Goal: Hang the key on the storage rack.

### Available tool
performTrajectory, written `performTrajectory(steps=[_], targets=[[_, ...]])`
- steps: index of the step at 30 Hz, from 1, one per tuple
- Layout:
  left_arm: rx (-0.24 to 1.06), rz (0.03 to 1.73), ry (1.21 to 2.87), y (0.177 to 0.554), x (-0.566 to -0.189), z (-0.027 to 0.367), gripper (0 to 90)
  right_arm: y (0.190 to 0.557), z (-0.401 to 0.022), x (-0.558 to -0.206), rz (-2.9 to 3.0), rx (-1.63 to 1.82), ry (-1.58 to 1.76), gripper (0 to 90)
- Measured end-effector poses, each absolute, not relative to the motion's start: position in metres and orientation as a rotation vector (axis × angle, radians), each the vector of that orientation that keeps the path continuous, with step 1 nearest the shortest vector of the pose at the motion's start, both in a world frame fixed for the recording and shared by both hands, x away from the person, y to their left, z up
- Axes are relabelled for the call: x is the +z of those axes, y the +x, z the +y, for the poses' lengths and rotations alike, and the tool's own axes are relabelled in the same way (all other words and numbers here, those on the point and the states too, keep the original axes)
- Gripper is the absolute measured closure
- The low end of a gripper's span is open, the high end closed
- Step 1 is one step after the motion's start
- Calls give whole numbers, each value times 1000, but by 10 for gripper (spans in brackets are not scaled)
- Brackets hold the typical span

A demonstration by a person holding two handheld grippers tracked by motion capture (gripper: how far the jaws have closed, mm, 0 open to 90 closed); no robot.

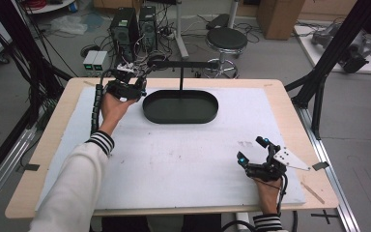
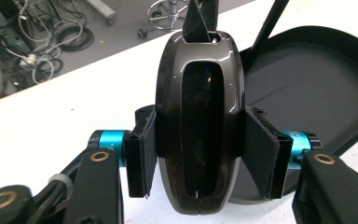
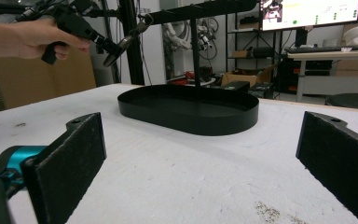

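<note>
The object clamped in the left tongs [image 2: 200,154] is a dark brown, glossy plastic-looking shell [image 2: 199,126], smooth enough to mirror light, with a black woven strap [image 2: 200,21] at its top. The tongs' pads [image 2: 142,156] look like matt black foam with a rough grain, beside shiny teal metal sleeves [image 2: 109,140]. The oval tray [image 1: 180,107] is matt black. The tabletop [image 1: 48,145] is pale wood under a white, slightly rough, scuffed mat [image 1: 174,159].
</note>
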State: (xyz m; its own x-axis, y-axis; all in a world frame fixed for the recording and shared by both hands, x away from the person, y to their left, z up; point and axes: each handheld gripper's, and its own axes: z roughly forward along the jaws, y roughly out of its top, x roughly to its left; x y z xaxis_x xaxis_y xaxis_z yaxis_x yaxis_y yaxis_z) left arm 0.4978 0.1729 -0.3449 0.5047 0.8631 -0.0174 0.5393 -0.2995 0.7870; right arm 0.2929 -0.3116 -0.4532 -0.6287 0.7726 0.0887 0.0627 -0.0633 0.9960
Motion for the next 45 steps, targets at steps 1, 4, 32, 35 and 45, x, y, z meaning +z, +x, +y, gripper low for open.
performTrajectory(steps=[1,4,32,35,45], targets=[[539,1146,1987,498,-347,171,487,293,-312,-453,1688,1746,895,3],[551,1113,2011,501,-353,168,486,293,-312,-453,1687,1746,895,3],[553,807,1690,452,-339,202,17,292,-312,-453,1685,1751,903,3],[590,767,1681,429,-341,213,17,292,-312,-453,1685,1748,901,3],[677,648,1564,350,-371,247,17,292,-310,-453,1695,1733,892,3]])
